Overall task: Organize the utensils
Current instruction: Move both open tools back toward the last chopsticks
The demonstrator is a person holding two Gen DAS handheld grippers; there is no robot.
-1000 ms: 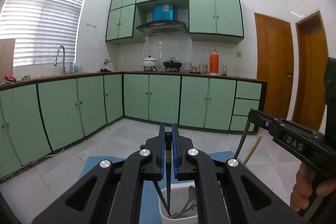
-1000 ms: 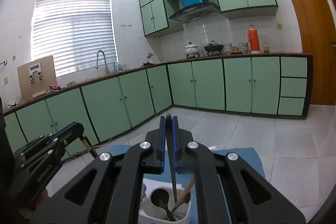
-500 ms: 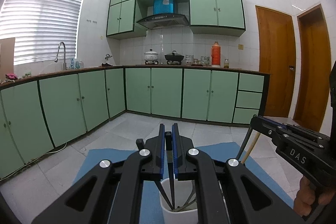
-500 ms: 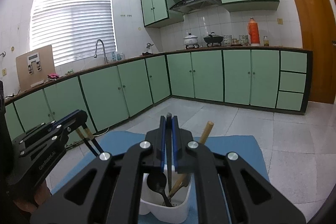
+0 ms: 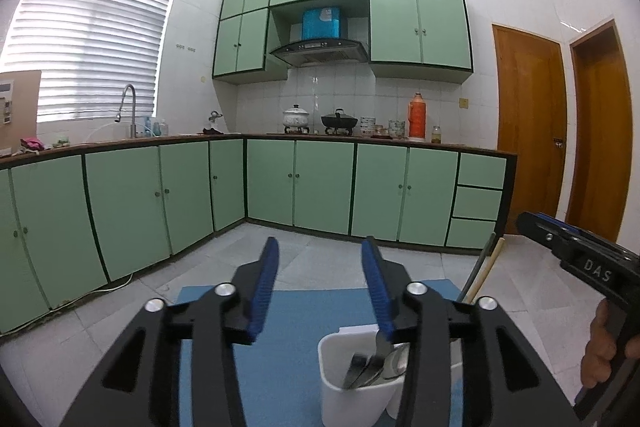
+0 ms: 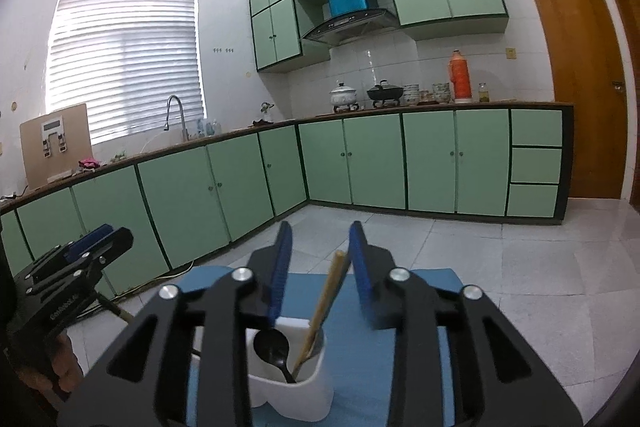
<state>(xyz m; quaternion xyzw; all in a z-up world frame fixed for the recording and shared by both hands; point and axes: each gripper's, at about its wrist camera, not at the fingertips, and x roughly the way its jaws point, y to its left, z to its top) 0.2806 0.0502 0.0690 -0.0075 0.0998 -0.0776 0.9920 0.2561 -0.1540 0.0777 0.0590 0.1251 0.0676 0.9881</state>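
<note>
Home kitchen, green cabinets [image 5: 324, 183], sink faucet [image 5: 127, 107], range hood [image 5: 320, 51], pots [image 5: 296, 117] on stove

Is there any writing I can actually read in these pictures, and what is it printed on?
"DAS": white letters on the black body of the right gripper, seen from the left wrist.
White lettering on the left gripper, in the right wrist view: too blurred to read.
Blue box above the range hood: a white mark, illegible.
Brown cardboard box on the counter: printed pictures only, no legible words.
</note>
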